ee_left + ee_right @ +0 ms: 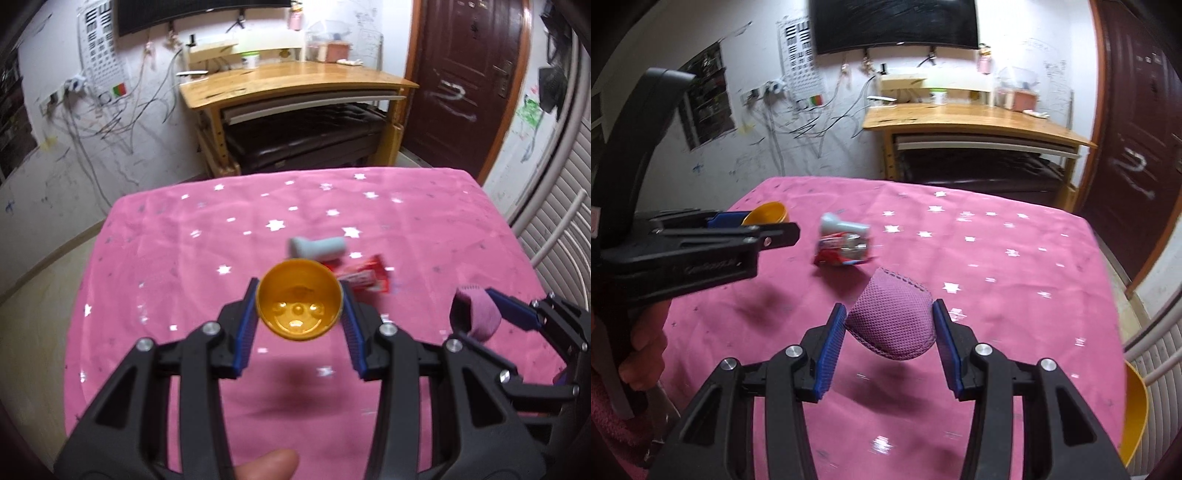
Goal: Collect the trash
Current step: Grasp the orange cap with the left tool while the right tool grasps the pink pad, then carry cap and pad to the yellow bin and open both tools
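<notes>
Pink tablecloth (184, 240), both hand-held grippers raised, loaded

yellow cup (300, 300): held aloft, mouth facing the camera
purple mesh pad (894, 322): curled, held aloft
red wrapper (364, 277): crumpled, mid-worktop
grey tube (318, 247): lying just beyond the wrapper

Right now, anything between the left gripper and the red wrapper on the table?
Yes. The left gripper is shut on a yellow cup, so its jaws are full. The red wrapper lies just beyond, touching the grey piece; otherwise nothing blocks it.
</notes>
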Demonstrator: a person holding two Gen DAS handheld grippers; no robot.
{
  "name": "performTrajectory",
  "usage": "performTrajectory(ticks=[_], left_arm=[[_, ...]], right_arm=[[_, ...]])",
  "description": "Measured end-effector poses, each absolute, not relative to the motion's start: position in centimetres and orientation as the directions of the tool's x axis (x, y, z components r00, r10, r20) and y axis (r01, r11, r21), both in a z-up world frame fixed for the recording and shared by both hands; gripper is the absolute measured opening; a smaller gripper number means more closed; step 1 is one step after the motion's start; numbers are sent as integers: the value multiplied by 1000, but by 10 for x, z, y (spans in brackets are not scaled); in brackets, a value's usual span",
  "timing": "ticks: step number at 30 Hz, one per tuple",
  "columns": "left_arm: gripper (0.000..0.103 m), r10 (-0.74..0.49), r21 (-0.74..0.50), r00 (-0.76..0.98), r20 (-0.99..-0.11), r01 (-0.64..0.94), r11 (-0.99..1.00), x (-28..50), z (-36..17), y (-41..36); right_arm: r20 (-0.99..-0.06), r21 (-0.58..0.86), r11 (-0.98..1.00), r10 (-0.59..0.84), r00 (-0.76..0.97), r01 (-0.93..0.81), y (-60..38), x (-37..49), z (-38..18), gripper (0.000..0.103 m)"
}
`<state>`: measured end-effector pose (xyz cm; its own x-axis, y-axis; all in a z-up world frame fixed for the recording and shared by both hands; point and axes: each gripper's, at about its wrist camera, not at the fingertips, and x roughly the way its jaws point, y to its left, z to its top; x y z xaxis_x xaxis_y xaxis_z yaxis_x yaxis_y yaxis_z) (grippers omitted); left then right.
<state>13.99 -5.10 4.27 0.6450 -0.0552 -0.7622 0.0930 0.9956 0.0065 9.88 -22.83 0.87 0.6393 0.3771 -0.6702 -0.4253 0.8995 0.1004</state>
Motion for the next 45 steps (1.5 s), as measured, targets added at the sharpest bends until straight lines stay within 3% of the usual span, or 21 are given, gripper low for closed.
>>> performTrajectory(ticks=[12,21,32,45], left_arm=[[40,-92,67,644,-760,219,973,139,46,-144],[40,-152,76,605,-781,335,939,139,41,-216],[40,-290,0,512,-809,493,870,140,41,-302],[40,-313,-9,458,-832,554,833,146,27,-360]], right_arm=[[-580,180,957,290,761,-227,-354,81,17,42],[-567,215,974,181,804,-67,-435,68,0,42],[-577,277,958,104,810,74,-509,61,-31,42],[-636,316,933,73,768,173,-542,68,-61,43]])
